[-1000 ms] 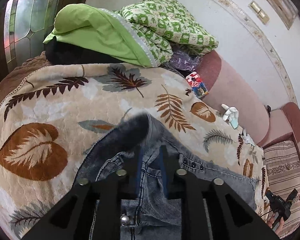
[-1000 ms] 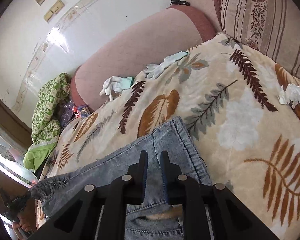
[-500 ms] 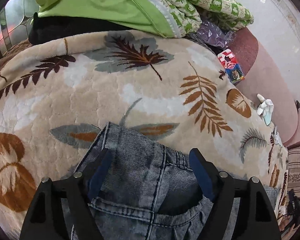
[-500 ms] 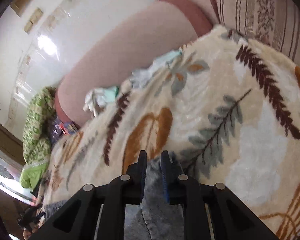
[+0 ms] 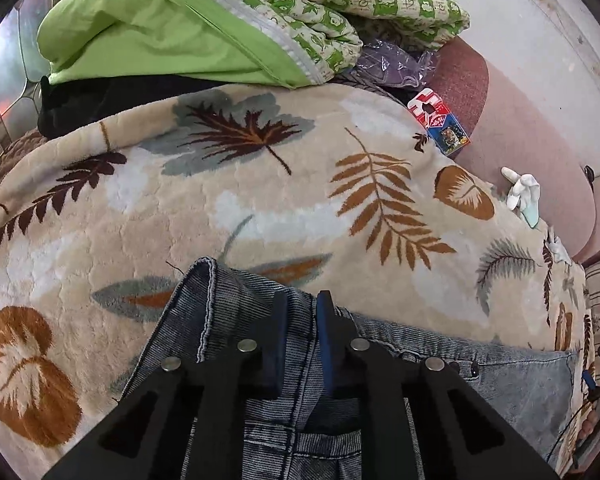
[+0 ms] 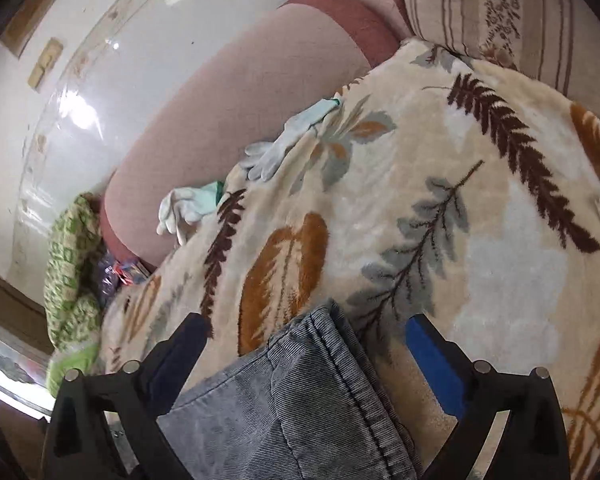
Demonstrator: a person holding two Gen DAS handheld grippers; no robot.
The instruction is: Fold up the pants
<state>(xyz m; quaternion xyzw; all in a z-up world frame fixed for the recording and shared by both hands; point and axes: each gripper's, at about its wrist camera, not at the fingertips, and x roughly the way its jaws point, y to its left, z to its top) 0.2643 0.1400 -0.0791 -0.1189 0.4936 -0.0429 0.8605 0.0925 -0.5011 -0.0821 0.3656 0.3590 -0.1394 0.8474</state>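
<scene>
Grey-blue denim pants lie on a beige leaf-patterned blanket. In the left wrist view my left gripper is closing, its blue pads pinching a ridge of denim beside a turned-up hem corner. In the right wrist view a folded end of the pants rests flat on the blanket. My right gripper is opening wide around it, and its fingers stand clear of the cloth on both sides.
Green quilts and a dark garment are piled at the blanket's far end. A small printed packet and white gloves lie along the pink sofa back. A striped cushion stands at the right.
My left gripper opened wide over the denim, then closed on it. My right gripper carried the pants' end down onto the blanket and let go, its jaws spreading wide.
</scene>
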